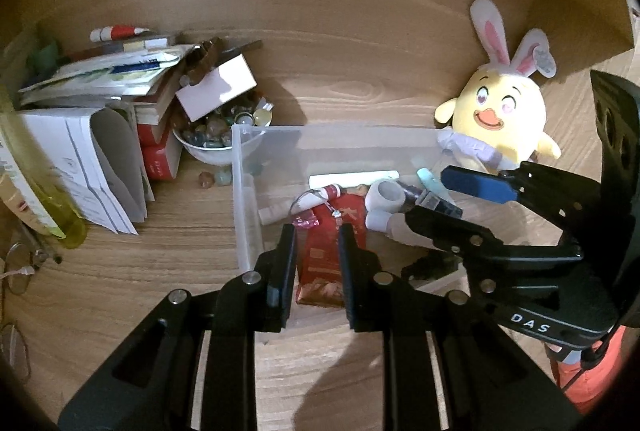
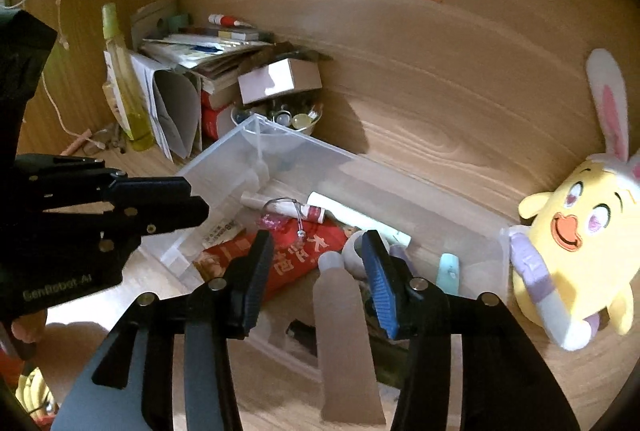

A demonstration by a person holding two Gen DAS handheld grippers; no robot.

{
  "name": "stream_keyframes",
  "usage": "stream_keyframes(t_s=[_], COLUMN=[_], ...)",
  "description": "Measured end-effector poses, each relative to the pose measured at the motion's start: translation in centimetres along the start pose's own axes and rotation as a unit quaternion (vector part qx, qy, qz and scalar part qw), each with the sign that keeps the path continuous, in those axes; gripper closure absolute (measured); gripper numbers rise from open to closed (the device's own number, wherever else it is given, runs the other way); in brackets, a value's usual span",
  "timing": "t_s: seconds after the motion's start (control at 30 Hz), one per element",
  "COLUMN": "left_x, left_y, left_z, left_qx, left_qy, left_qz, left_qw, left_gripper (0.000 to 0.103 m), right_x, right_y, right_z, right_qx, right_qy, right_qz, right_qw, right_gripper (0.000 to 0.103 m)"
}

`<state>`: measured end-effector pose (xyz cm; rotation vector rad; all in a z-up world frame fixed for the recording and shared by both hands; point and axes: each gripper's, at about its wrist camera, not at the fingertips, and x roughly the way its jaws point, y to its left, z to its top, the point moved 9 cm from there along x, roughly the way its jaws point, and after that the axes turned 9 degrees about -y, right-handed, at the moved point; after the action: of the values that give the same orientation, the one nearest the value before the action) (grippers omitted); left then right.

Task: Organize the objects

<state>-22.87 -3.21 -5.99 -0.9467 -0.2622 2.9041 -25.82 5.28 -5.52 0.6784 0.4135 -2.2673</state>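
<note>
A clear plastic bin (image 1: 244,191) (image 2: 224,167) stands on the wooden desk. It holds a red packet (image 1: 324,255) (image 2: 296,251), a white tube (image 1: 354,178) (image 2: 356,217), a white tape roll (image 1: 386,197), a pale pinkish tube (image 2: 340,311) and small items. My left gripper (image 1: 316,235) is open over the bin's front, its fingers either side of the red packet without touching it. My right gripper (image 2: 318,241) is open above the bin's right part; it also shows in the left wrist view (image 1: 448,195). The pale tube lies between its fingers, not clamped.
A yellow chick plush with rabbit ears (image 1: 500,111) (image 2: 576,239) leans right of the bin. A bowl of glass beads (image 1: 216,139) (image 2: 280,119), a small box (image 1: 216,87), stacked books and papers (image 1: 100,119) and a yellow bottle (image 2: 124,83) crowd the left. Glasses (image 1: 20,267) lie left.
</note>
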Motion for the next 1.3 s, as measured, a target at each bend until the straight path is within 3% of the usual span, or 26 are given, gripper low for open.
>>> stream_keyframes(t_s=[0.17, 0.23, 0.3, 0.5, 0.63, 0.73, 0.87, 1.3], left_x=[-1.2, -1.6, -2.1, -3.3, -4.5, -5.3, -6.1, -6.1], left_y=[-0.5, -0.7, -0.9, -1.3, -1.7, -2.1, -2.7, -3.4], left_z=[-0.2, -0.5, -0.8, -1.4, -1.3, -1.4, -2.1, -4.8], left_qx=[0.004, 0.006, 0.005, 0.004, 0.006, 0.018, 0.033, 0.028], left_qy=[-0.010, -0.012, -0.013, -0.022, -0.040, -0.051, -0.066, -0.069], left_qz=[-0.005, -0.004, -0.007, -0.006, -0.005, 0.002, 0.015, 0.022], left_qw=[0.9999, 0.9999, 0.9999, 0.9997, 0.9992, 0.9985, 0.9972, 0.9970], left_gripper=[0.084, 0.084, 0.083, 0.063, 0.044, 0.034, 0.023, 0.019], right_x=[-2.0, -3.0, -4.0, -6.6, -8.1, -9.0, -9.7, -10.2], right_y=[-0.3, -0.5, -0.6, -0.8, -1.0, -1.1, -0.8, 0.0], right_z=[-0.6, -0.8, -1.1, -2.2, -2.7, -3.1, -3.4, -5.8], right_qx=[0.016, 0.024, 0.028, 0.042, 0.050, 0.062, 0.059, 0.065], right_qy=[-0.008, -0.014, -0.022, -0.044, -0.059, -0.071, -0.076, -0.072], right_qz=[0.000, 0.000, -0.003, -0.006, -0.013, -0.016, -0.026, -0.035], right_qw=[1.000, 1.000, 0.999, 0.998, 0.997, 0.995, 0.995, 0.995], right_gripper=[0.060, 0.056, 0.043, 0.031, 0.030, 0.019, 0.018, 0.017])
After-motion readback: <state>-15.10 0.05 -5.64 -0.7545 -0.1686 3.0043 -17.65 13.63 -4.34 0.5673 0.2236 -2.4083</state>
